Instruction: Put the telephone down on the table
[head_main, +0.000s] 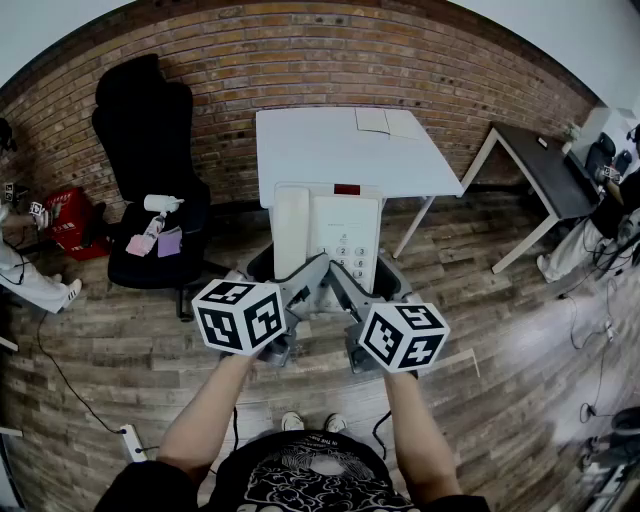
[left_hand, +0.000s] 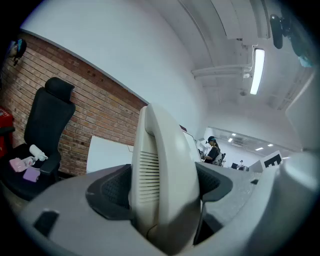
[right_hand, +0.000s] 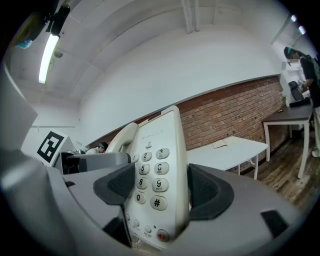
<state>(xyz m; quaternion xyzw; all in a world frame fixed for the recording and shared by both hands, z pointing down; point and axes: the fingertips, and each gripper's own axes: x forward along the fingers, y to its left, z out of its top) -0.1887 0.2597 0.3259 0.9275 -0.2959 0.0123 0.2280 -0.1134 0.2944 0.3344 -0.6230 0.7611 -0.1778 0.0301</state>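
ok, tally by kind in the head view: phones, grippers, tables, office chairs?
Telephone: 1
Grippers: 2 (left gripper, right gripper, both clamped on the telephone)
Tables: 2 (white table, dark table)
Chair: 1
Total: 6

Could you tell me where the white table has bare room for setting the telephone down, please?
The white table is bare across its left half and its whole near edge. Only papers lie at the far edge, right of centre. The black chair to its left is crowded with small items on the seat.
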